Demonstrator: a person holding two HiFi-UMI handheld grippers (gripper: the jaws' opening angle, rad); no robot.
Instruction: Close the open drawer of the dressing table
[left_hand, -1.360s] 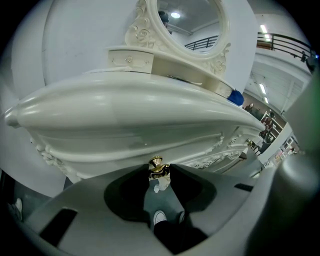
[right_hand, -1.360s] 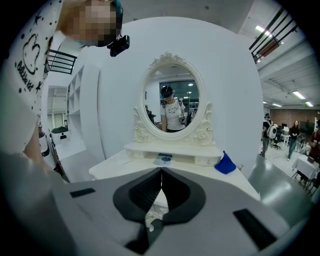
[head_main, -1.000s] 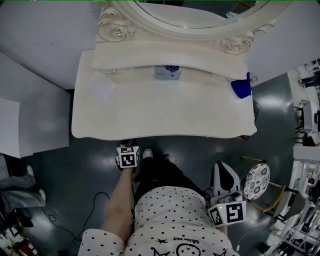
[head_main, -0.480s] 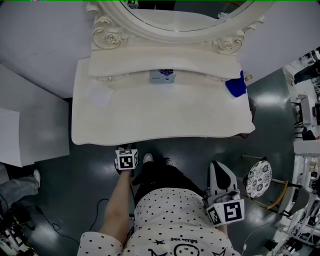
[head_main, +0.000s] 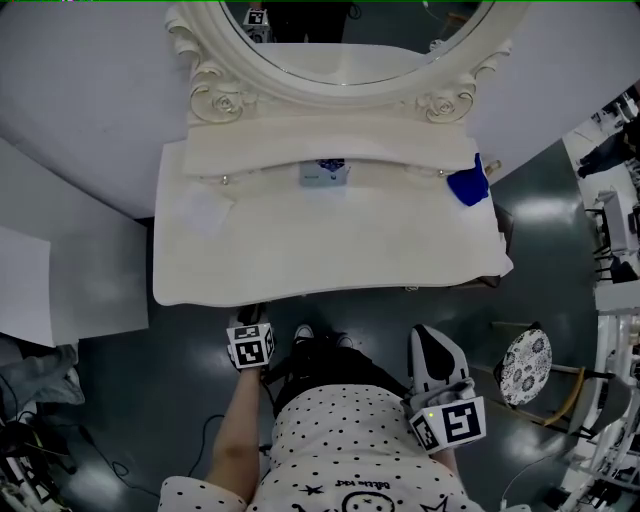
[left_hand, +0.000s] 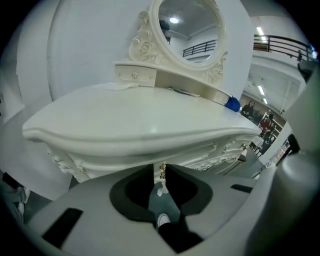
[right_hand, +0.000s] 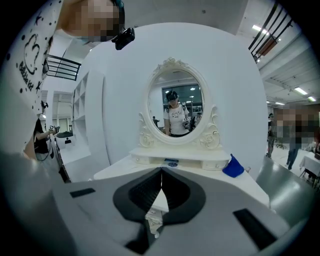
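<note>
The left gripper (left_hand: 160, 176) sits low, tucked under the front lip of the dressing table (left_hand: 140, 120). Its jaws have just been closing and now stand a narrow slit apart. A small gold knob (left_hand: 162, 167) shows in that slit, right at the fingertips or just past them; the pads do not seem to be pressing on it, so the gripper appears to hold nothing. Straight ahead of the tips, the carved drawer (left_hand: 200, 161) that carries the knob looks flush under the tabletop. From the head view nothing juts out past the front edge either.

The right gripper (right_hand: 161, 175) hangs back from the table with its tips together and empty, aimed over the top toward the mirror (right_hand: 175, 107).

The push-in therefore looks finished or nearly so. What is probably left is a check that the drawer is fully seated.
</note>
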